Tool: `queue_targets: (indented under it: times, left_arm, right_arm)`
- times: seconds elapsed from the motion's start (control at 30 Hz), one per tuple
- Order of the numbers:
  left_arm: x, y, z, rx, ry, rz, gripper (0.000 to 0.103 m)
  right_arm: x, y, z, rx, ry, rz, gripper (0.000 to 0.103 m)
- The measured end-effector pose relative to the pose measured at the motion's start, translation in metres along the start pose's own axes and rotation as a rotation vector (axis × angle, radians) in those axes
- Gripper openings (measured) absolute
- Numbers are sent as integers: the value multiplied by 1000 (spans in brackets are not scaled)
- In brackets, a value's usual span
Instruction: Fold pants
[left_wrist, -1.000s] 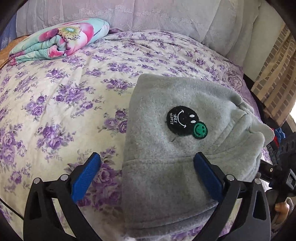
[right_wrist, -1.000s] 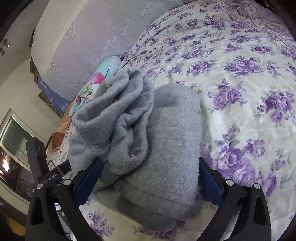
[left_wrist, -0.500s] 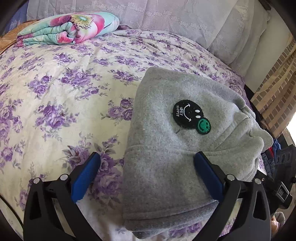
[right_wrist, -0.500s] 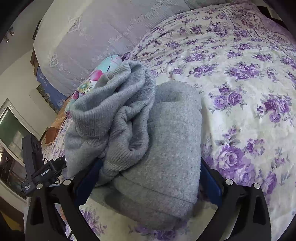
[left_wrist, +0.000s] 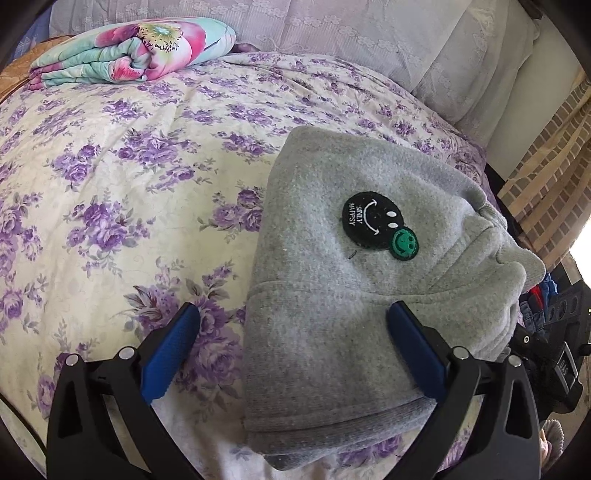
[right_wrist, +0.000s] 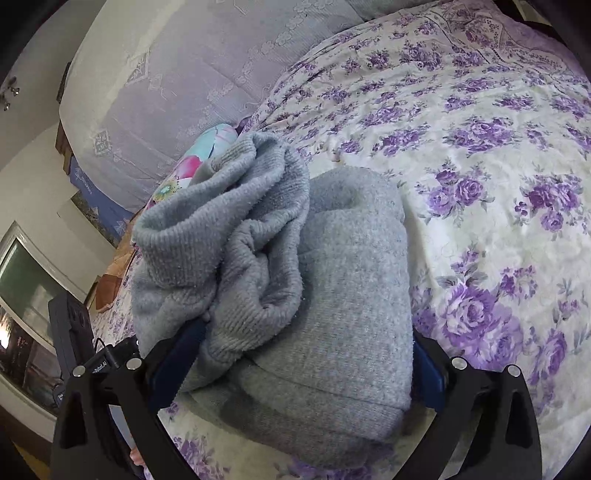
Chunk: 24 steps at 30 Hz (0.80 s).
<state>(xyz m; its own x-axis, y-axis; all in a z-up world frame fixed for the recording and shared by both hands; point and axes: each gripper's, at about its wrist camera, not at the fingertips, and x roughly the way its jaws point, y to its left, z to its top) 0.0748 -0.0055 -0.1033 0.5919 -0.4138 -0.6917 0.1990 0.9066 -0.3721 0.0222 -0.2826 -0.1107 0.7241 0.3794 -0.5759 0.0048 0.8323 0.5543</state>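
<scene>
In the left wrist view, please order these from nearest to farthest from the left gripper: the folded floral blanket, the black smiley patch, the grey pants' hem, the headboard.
1. Grey pants' hem: lowest, near the left gripper.
2. Black smiley patch: higher on the pants, right of centre.
3. Folded floral blanket: far upper left on the bed.
4. Headboard: behind the blanket, along the top.

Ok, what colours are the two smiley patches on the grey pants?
One patch is black, the smaller green; the left wrist view shows them best.
</scene>
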Motion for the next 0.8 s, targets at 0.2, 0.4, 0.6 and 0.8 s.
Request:
queue_targets:
  times: [0.2,0.4,0.6,0.8]
  left_arm:
    - [-1,3,-2,-38,-21,-23,99]
    - [-1,2,-1,-39,-13,-20,99]
    - [-1,2,1,-9,18,-29,99]
    - [-1,1,1,-8,18,-31,99]
  right_arm:
    - [2,0,1,-8,23,6,100]
    - [3,-2,2,-7,26,8,100]
    - [5,-2,3,-8,25,1,100]
    - [5,0,2,-11,24,2,100]
